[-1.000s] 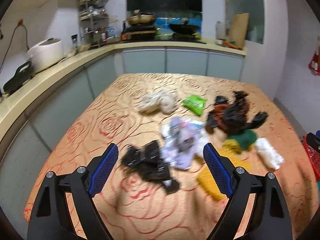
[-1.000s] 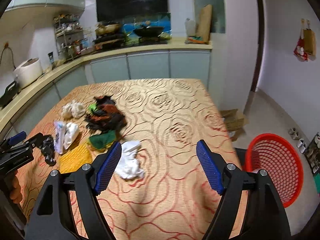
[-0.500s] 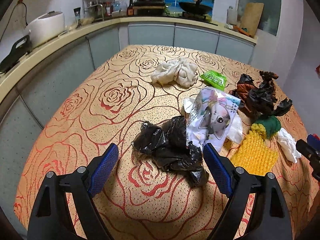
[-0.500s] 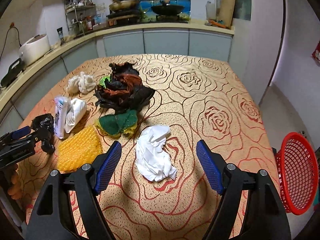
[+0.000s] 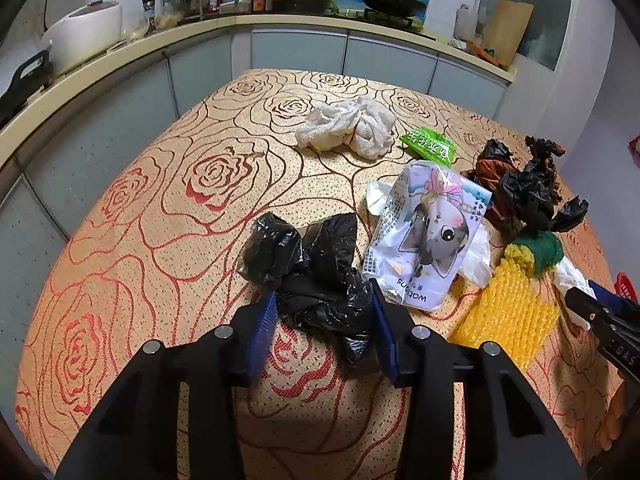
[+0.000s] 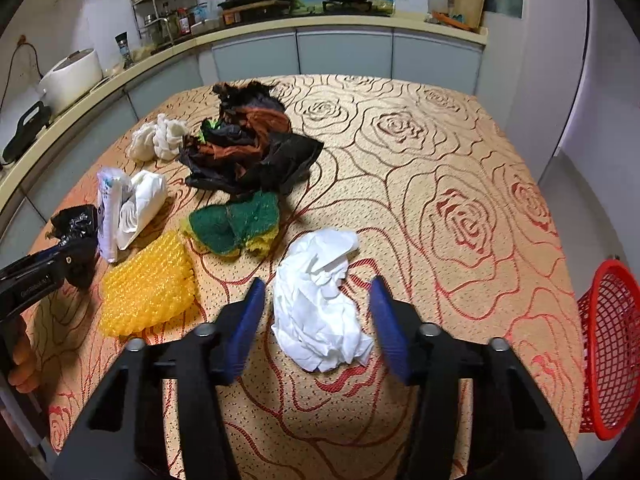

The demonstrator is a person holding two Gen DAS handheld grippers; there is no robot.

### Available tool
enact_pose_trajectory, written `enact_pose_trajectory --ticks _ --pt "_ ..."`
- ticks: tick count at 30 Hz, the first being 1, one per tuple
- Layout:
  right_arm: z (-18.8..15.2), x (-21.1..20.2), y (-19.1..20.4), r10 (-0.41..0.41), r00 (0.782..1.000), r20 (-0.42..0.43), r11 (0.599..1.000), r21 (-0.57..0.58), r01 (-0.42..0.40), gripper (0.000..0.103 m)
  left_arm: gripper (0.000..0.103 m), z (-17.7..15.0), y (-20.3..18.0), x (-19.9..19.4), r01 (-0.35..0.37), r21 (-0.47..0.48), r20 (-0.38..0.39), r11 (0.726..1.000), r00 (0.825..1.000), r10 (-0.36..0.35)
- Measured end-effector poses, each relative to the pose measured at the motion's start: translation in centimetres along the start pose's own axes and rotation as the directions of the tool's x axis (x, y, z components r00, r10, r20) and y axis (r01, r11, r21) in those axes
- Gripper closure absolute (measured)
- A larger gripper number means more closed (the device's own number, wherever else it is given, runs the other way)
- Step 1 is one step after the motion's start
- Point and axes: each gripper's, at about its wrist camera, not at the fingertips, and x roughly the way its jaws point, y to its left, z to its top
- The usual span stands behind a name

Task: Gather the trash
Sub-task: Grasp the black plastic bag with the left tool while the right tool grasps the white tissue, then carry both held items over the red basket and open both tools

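**Jaws bracket two pieces of trash, nothing lifted yet**

Jaws on the left gripper stand narrowed around the crumpled black bag, with blue pads touching or nearly touching its near lump on both sides; whether they truly pinch it cannot be told. The right gripper is spread wide, and the white tissue lies between its pads with gaps on both sides. Both pieces rest on the table, so my judgement is that each hand is lined up for a grab before carrying anything away.

Just beyond the black bag lies the cat-print packet, touching or overlapping its right side, so a lift may drag the packet along. Right of that sit the yellow bubble wrap and green sponge, then the dark heap of bags and the pale cloth farthest off.

Open tabletop stretches to the right of the tissue. The red basket stands off the table's right edge, low, likely the drop point.
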Motion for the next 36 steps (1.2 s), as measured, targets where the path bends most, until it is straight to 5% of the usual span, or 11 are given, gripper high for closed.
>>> enact_pose_trajectory --ticks 7,20,36 --pt "-0.2 -0.1 0.0 0.011 1.0 -0.003 1.0 0.002 -0.011 0.079 0.064 0.1 -0.4 -0.9 -0.026 0.033 0.043 0.999 0.999 0.025" --pt "1.0 -4.5 -3.0 -0.025 0.992 0.126 0.997 0.074 0.015 0.082 0.064 2.2 -1.4 -5.0 -0.03 0.055 0.176 0.998 0.984 0.02" --pt "0.3 -11.3 -11.0 -0.162 0.956 0.246 0.968 0.227 0.106 0.082 0.064 4.8 -12.4 -7.8 0.111 0.224 0.262 0.968 0.95 -0.17"
